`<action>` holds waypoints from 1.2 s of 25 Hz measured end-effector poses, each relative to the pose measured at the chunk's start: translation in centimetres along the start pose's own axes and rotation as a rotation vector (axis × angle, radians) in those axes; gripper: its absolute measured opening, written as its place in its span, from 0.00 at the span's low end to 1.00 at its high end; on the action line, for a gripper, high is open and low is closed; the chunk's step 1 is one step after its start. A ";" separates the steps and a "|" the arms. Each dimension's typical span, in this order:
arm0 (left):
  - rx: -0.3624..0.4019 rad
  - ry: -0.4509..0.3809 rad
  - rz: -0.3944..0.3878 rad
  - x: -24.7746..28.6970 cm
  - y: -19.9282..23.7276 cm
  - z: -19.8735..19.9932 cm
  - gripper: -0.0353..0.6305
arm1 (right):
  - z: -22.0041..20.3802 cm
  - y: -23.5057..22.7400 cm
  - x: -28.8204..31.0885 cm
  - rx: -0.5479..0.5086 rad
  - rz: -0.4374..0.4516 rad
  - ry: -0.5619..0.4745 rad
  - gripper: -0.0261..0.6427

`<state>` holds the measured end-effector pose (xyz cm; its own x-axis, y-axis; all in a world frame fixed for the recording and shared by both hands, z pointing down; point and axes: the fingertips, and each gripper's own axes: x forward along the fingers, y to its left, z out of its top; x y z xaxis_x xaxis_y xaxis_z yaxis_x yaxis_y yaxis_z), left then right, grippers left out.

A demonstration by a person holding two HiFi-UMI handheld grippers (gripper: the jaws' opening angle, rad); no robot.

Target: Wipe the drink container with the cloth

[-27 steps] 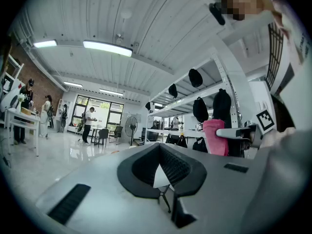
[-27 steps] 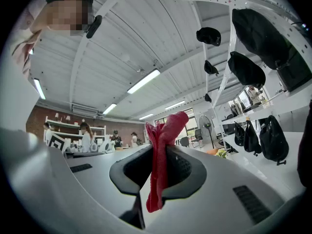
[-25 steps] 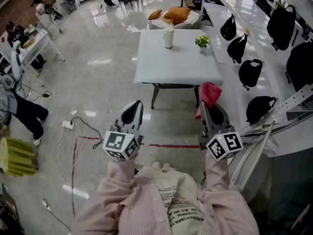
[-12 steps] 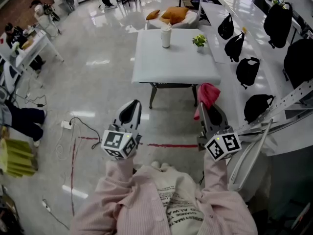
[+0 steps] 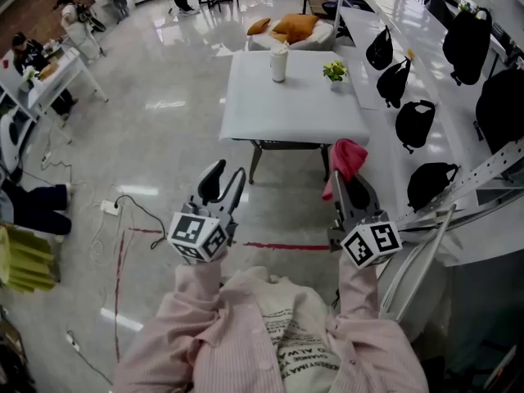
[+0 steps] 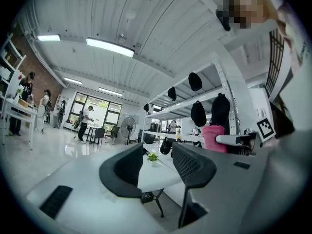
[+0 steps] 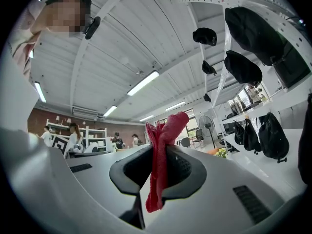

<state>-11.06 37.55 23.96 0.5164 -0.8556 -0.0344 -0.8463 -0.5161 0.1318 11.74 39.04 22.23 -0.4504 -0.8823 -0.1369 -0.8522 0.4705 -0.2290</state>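
Evidently the wiping has not begun. A person stands on a glossy floor, well back from a white counter, and holds a gripper in each hand. Both grippers point roughly level toward the counter.

The drink container, a pale lidded cup, stands upright near the counter's far edge. A small green plant sits to its right, apart from it. A shelf carrying black bags runs along the right side of the room.

The right gripper has its fingers clamped on a red cloth. One end of the cloth sticks up above the fingers and the other hangs below them. Pinched this way, it probably leaves loose fabric ready to rub against the cup.

The left gripper has just been opening. Its fingers now stand partly apart with nothing between them, and only the distant counter and plant show through the gap. An empty, opening hand suggests it is meant to take and steady the container while the other one wipes.

Both grippers are well apart from the container, so the person would need to walk up to the counter first.
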 end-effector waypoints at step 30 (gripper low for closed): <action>-0.026 0.073 -0.051 14.5 10.5 -2.2 0.58 | -3.1 -8.1 13.8 0.024 -0.085 0.069 0.11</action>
<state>-12.14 19.83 27.06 0.5681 -0.8224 0.0305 -0.8153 -0.5573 0.1571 11.66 23.03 25.20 -0.3944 -0.9176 -0.0498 -0.8819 0.3932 -0.2600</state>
